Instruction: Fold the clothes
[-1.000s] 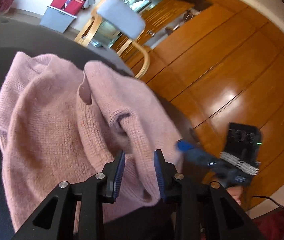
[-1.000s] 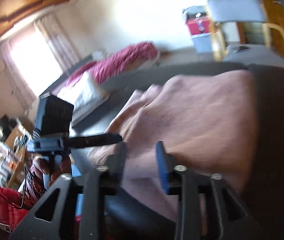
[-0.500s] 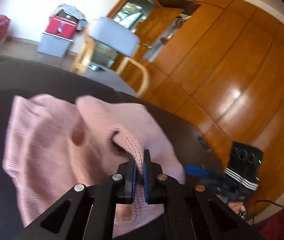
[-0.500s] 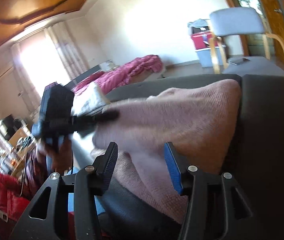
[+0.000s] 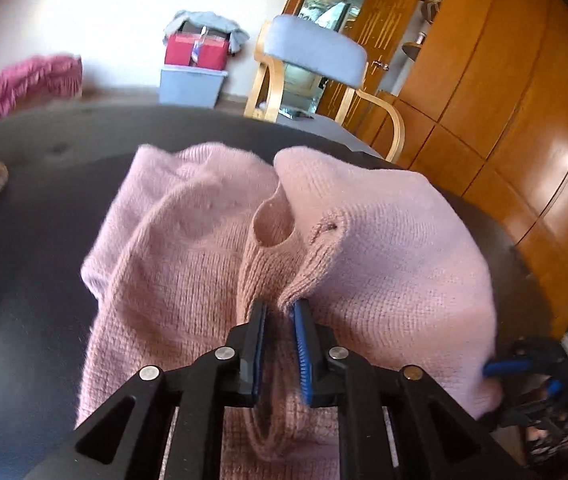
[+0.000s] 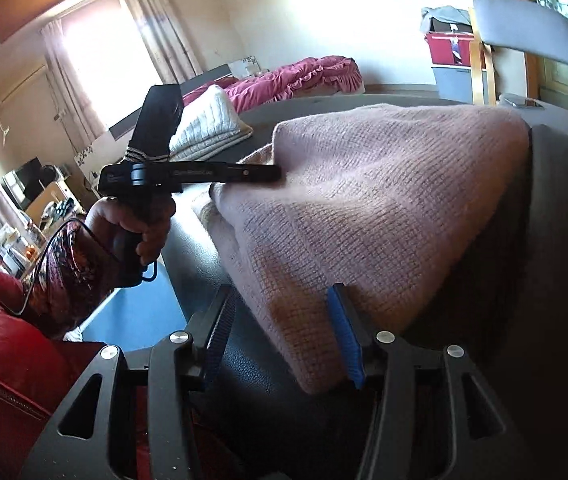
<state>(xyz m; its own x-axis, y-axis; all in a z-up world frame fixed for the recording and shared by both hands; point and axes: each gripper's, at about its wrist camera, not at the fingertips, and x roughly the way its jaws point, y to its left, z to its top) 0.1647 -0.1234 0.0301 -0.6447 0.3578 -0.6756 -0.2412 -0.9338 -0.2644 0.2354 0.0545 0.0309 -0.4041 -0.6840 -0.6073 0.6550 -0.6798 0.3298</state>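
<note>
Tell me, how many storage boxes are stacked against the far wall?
2. A red box sits on top of a grey-blue box, left of the chair. A grey cloth drapes over the red one, so anything beneath it is hidden.

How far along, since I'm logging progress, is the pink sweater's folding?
Done: pink sweater lies roughly doubled on the dark table. In hand: both grippers' jaws have just been opening; left gripper straddles the ribbed hem, right gripper a corner, neither pinching. Left: smoothing, final folds.
</note>
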